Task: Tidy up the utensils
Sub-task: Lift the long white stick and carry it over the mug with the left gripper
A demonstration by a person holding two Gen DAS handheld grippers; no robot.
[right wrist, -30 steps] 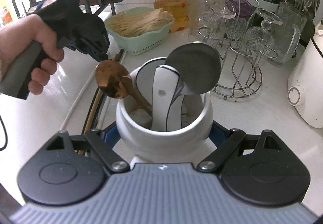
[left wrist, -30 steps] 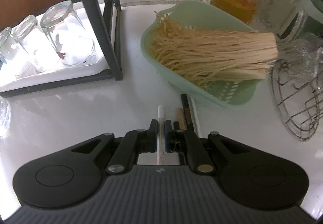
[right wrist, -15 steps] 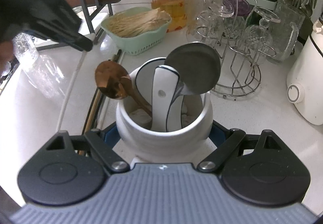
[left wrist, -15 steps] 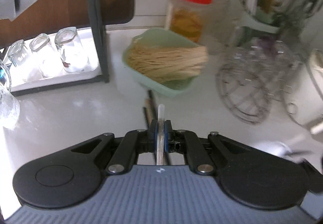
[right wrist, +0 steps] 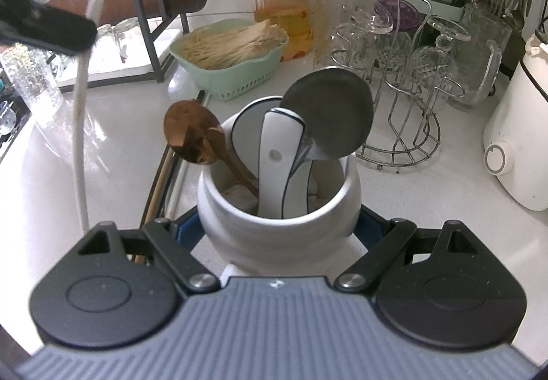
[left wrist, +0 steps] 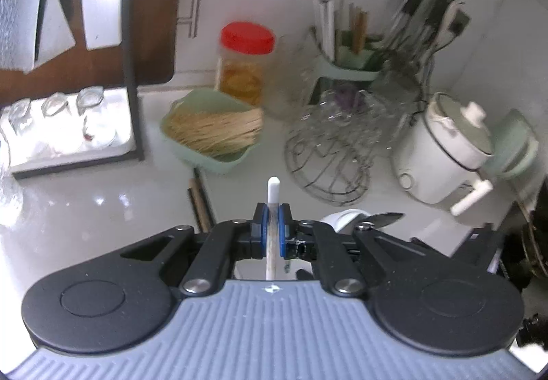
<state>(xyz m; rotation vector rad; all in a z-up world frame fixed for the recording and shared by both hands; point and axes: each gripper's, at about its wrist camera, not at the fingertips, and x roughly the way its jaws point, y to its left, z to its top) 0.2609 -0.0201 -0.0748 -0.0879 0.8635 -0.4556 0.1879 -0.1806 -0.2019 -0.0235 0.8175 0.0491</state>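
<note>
The left gripper pinches a white chopstick above the counter. The right gripper clamps the white jar holding spoons.

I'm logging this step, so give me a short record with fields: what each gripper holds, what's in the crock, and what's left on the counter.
left gripper: shut on white chopstick, lifted off the counter
right gripper: shut on white crock
crock contents: copper spoon, white spoon, steel ladle
counter: more chopsticks lying left of the crock
</note>
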